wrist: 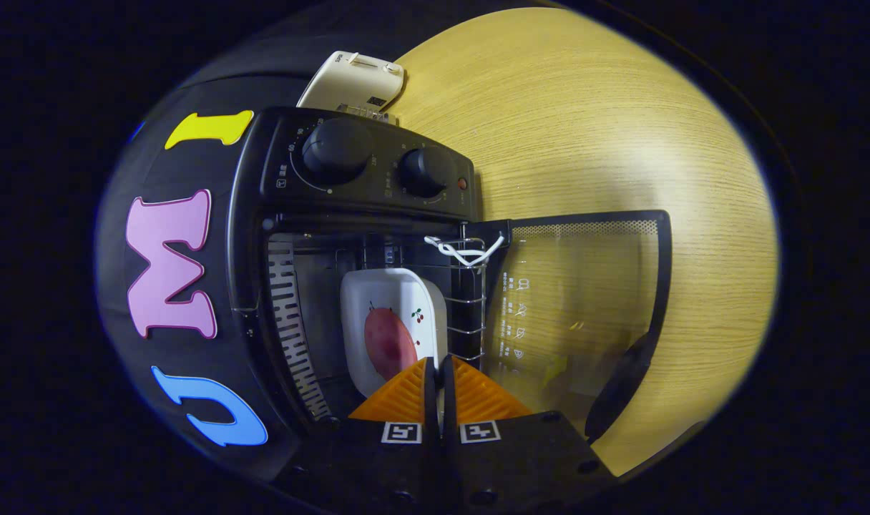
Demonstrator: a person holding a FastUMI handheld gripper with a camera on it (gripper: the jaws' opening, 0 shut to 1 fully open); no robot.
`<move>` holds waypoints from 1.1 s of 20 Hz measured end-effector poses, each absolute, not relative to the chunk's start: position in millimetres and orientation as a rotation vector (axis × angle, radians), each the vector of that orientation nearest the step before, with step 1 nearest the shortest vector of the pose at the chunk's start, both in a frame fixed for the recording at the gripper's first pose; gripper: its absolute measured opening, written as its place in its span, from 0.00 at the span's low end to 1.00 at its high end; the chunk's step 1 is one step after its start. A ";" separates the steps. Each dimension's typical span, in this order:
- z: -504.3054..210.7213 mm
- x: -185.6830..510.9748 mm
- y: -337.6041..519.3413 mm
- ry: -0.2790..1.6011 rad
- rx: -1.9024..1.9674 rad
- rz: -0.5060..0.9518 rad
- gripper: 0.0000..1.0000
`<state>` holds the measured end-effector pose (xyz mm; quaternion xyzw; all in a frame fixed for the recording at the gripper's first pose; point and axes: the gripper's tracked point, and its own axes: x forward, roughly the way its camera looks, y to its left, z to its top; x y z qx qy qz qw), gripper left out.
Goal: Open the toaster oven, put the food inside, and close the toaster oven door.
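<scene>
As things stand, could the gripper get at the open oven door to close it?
Probably yes: the gripper, fingers nearly shut on the dish rim, must release first; the door lies open beside it, unobstructed.

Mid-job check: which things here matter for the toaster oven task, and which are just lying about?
Job:
toaster oven, door open
white dish with food on the oven's wire rack
gripper, fingers nearly together, gripping the dish's rim

Lying about:
cream-coloured device behind the oven
wooden table

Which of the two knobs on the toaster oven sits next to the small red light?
The smaller knob, on the side nearer the open door; the red light is right beside it. The larger knob sits farther away.
</scene>
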<state>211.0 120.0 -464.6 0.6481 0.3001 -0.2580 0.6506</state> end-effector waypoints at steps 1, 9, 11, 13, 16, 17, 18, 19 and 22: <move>-464.4 213.0 120.9 0.676 1.484 -0.584 0.05; -451.5 215.4 135.2 0.675 1.616 -0.468 0.45; -449.8 207.3 132.4 0.698 1.589 -0.468 0.68; -447.2 195.8 132.8 0.740 1.577 -0.458 0.93; -438.4 183.3 132.4 0.787 1.578 -0.434 0.97; -433.9 177.9 131.4 0.800 1.570 -0.419 0.97; -425.2 172.8 129.4 0.800 1.558 -0.398 0.98; -416.7 166.9 125.5 0.790 1.523 -0.372 0.99; -395.9 141.9 122.6 0.776 1.348 -0.249 0.98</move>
